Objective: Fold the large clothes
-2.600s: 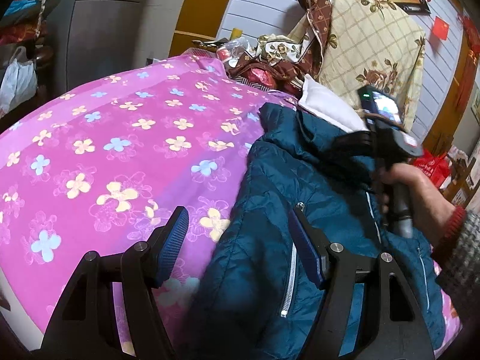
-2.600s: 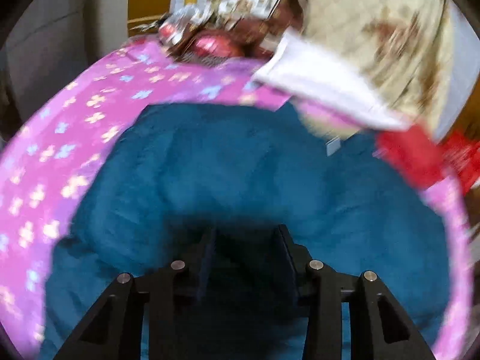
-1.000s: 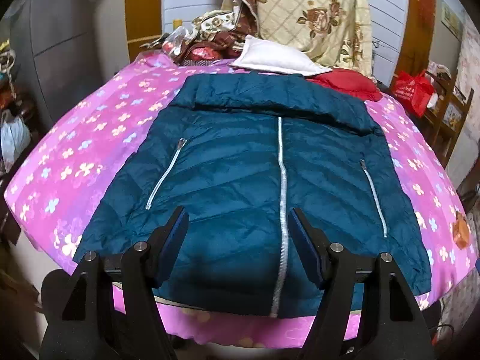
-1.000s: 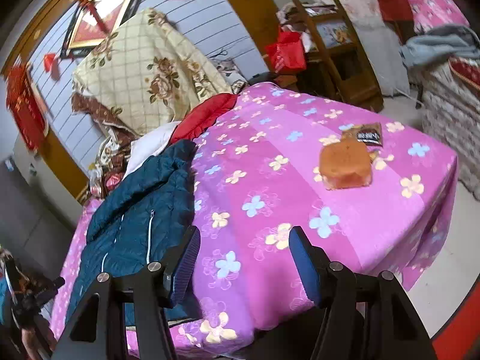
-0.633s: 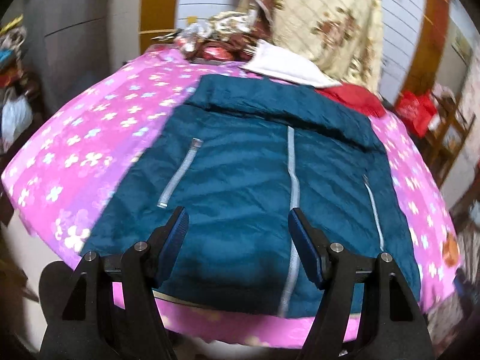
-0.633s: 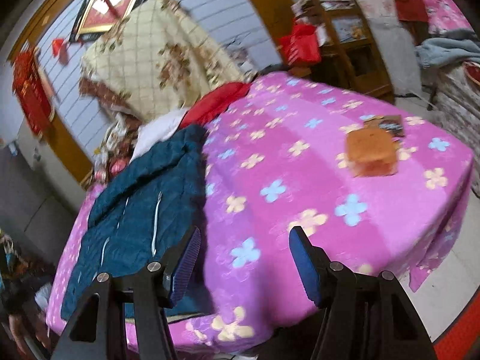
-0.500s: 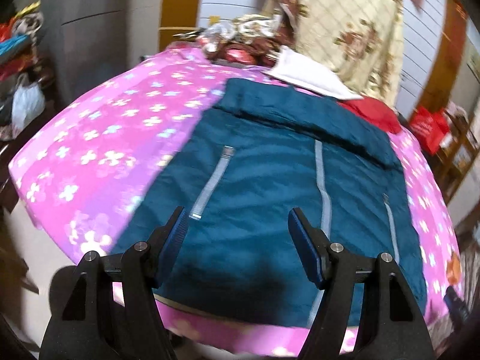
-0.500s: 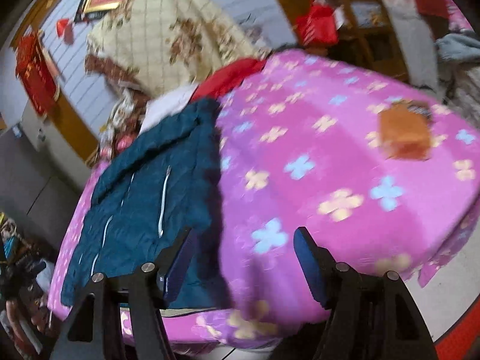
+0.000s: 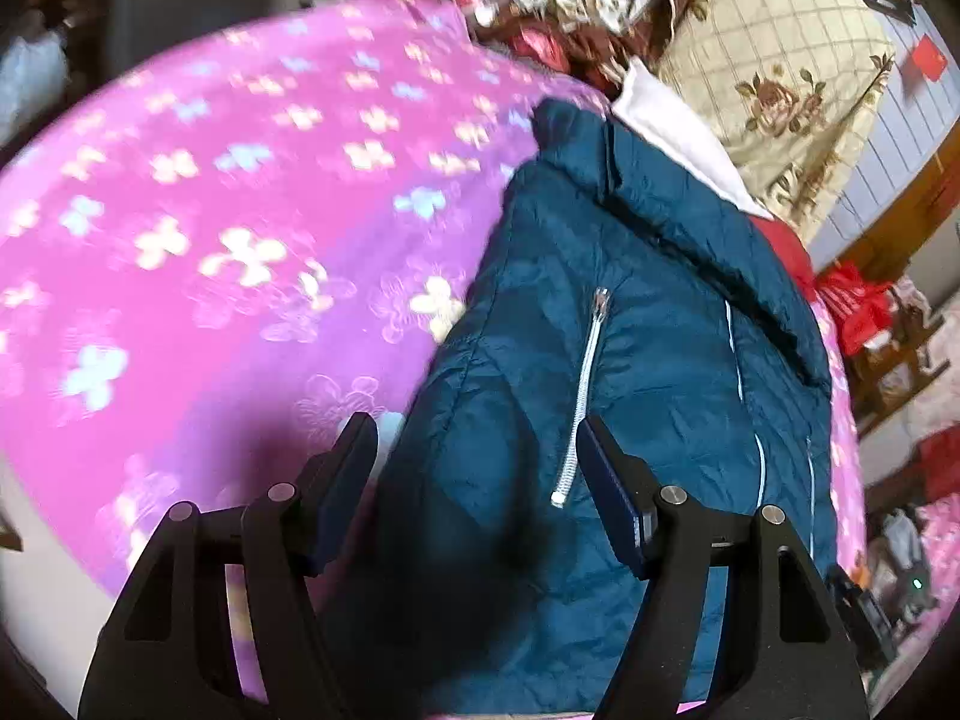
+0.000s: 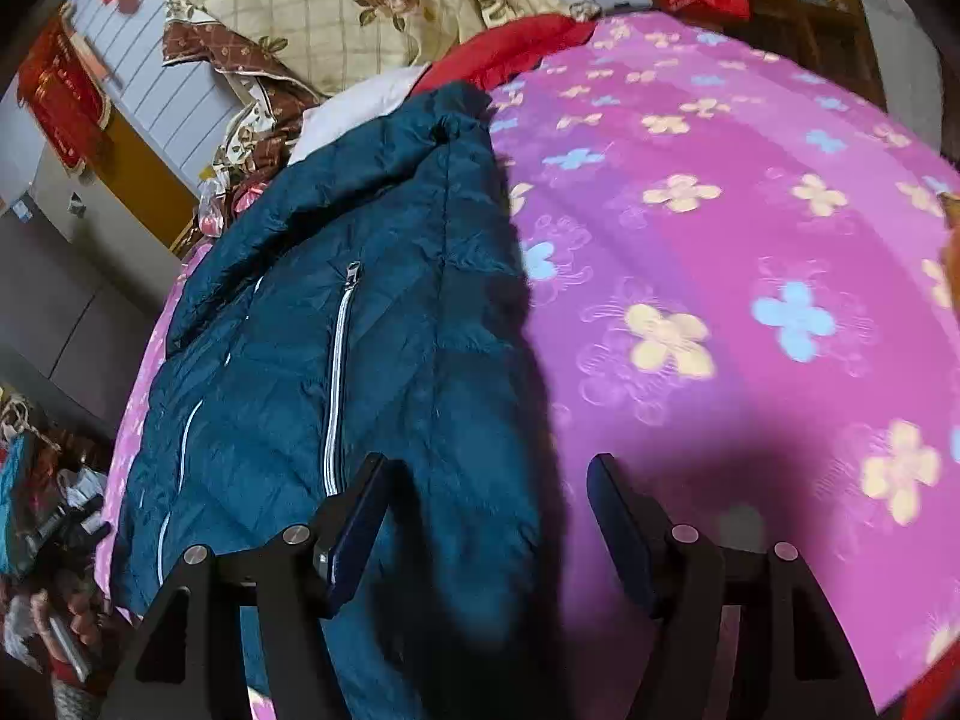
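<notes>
A teal quilted jacket point(image 9: 660, 330) lies face up and zipped on a pink flowered bedspread point(image 9: 210, 240), collar toward the pillows. My left gripper point(image 9: 474, 450) is open just above the jacket's left lower edge, its left finger over the bedspread and its right finger by the pocket zip point(image 9: 585, 384). In the right wrist view the same jacket point(image 10: 372, 312) fills the left half. My right gripper point(image 10: 487, 480) is open over the jacket's right side edge, with its right finger above the bedspread point(image 10: 720, 240). Neither gripper's pads press on the cloth.
At the head of the bed lie a white pillow point(image 9: 678, 132), a red garment point(image 10: 510, 48) and a cream flowered quilt point(image 9: 774, 60). An orange object point(image 10: 951, 240) sits at the bed's right side. A red bag point(image 9: 852, 306) and wooden furniture stand beyond.
Both grippers have dropped closer to the bed and swung apart. The left went from the jacket's middle hem to its left edge; the right came from over the bedspread to the jacket's right edge.
</notes>
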The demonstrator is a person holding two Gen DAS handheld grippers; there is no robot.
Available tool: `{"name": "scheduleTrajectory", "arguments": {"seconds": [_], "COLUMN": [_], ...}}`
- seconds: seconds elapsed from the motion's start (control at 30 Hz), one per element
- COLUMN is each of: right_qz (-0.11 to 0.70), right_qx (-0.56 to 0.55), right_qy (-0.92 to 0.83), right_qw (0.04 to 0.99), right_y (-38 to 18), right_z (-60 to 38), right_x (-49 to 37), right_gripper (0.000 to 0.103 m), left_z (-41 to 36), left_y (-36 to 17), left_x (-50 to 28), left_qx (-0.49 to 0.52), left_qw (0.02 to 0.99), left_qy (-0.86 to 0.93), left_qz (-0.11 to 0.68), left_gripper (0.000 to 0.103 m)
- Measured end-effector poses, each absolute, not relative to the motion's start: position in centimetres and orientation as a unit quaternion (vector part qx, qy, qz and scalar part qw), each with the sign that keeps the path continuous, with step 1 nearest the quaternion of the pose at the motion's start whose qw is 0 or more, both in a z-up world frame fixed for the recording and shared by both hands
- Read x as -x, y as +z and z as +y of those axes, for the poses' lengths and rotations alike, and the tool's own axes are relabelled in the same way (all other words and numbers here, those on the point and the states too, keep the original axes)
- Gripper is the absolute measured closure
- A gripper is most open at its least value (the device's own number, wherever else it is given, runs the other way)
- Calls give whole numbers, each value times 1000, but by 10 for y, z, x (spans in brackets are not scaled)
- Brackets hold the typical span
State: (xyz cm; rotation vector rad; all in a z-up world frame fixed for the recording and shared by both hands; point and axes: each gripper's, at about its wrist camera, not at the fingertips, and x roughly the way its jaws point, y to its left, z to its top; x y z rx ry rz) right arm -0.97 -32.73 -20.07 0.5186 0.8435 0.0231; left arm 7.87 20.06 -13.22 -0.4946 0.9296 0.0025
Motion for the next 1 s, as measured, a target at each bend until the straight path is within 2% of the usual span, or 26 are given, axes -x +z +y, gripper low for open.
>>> {"name": "scheduleTrajectory", "arguments": {"seconds": [0.2, 0.37, 0.63, 1.0], "right_qz": [405, 409, 411, 416], "right_qx": [-280, -324, -374, -377], "right_qy": [39, 75, 131, 184], "right_qw": [869, 850, 821, 807], "right_y": [-199, -202, -211, -217], "right_z": [-329, -331, -335, -310], "right_x": [-16, -22, 14, 47], "right_gripper": [37, 37, 37, 37], "left_z": [207, 207, 222, 212], "left_y": [-160, -165, -177, -175], "left_x": [-106, -110, -77, -36], "left_qx": [270, 299, 388, 410], "left_qw": [831, 811, 764, 764], "left_qy": [-87, -151, -226, -241], "left_qz": [479, 479, 464, 437], "left_gripper": [34, 31, 28, 26]}}
